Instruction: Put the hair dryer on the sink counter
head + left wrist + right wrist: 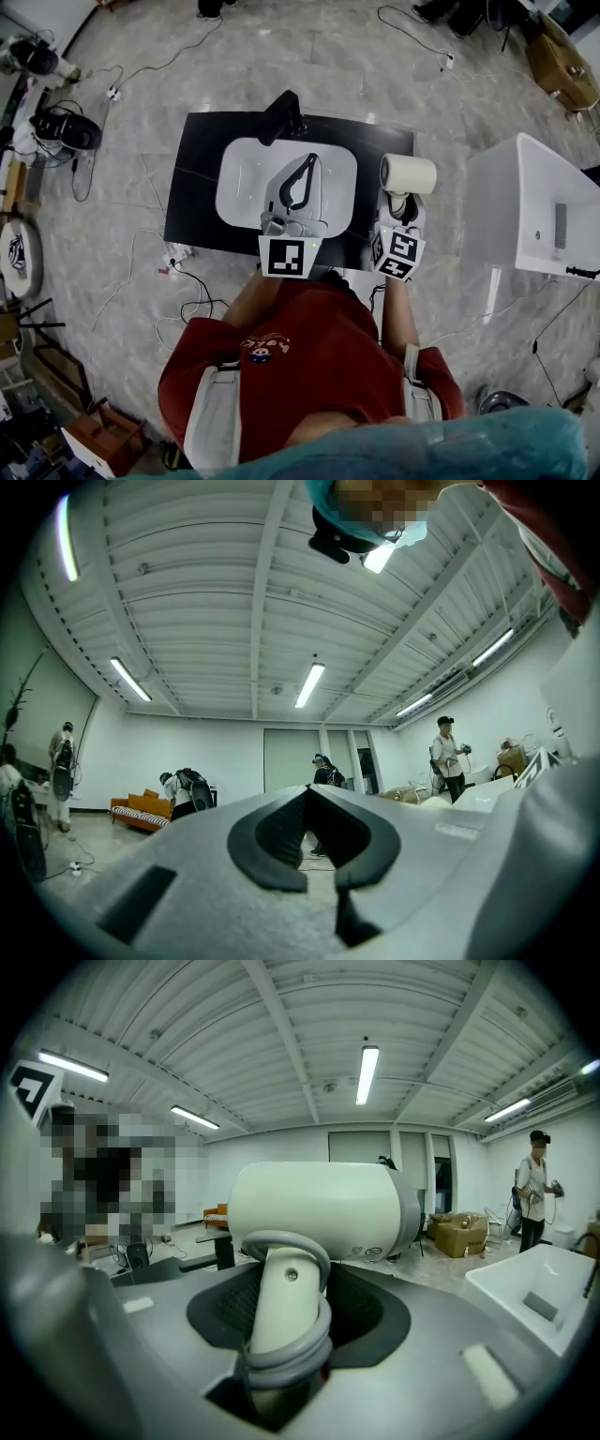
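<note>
A cream hair dryer (409,173) with its grey cord wound round the handle stands up out of my right gripper (403,202), which is shut on the handle. It hangs over the right end of the black sink counter (197,187). In the right gripper view the hair dryer (319,1208) fills the middle, its handle clamped in my right gripper (286,1307). My left gripper (309,161) is over the white basin (244,178), its tips together and nothing in it. The left gripper view looks up at the ceiling past the closed left gripper (307,794).
A black faucet (281,117) rises at the back of the basin. A white tub (534,202) stands to the right of the counter. Cables and a power strip (173,258) lie on the floor at the left. Cardboard boxes (561,66) sit far right. Other people (452,757) stand around the room.
</note>
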`<state>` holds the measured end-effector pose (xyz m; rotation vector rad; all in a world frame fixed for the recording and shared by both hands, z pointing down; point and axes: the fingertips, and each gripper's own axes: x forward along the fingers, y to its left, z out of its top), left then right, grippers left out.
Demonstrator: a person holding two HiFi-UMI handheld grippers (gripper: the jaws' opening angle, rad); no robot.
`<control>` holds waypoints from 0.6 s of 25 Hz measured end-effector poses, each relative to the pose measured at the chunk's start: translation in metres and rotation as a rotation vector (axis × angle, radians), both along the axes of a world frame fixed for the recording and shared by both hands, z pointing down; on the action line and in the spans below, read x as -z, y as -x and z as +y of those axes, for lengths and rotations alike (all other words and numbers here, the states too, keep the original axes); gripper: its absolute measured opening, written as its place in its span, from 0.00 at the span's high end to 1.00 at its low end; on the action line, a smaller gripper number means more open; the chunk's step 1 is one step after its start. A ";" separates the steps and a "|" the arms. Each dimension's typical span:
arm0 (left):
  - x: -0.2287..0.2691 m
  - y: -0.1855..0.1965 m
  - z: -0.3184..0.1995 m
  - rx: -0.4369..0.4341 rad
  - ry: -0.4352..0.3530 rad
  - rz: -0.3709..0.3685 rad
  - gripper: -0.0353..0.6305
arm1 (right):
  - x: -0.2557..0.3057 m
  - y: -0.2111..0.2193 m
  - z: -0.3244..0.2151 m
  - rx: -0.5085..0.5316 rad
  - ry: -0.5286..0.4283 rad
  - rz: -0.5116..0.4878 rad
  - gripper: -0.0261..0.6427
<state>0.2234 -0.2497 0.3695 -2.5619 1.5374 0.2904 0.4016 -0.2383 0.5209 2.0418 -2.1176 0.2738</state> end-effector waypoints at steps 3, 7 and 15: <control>0.001 0.002 0.000 0.007 0.001 0.004 0.95 | -0.017 0.000 -0.004 0.004 0.044 0.004 0.67; 0.002 0.006 -0.002 0.020 0.000 0.006 0.95 | -0.042 0.001 -0.009 0.012 0.109 0.010 0.67; -0.001 0.009 -0.004 0.040 -0.003 0.009 0.95 | -0.102 0.001 -0.015 0.025 0.264 0.028 0.67</control>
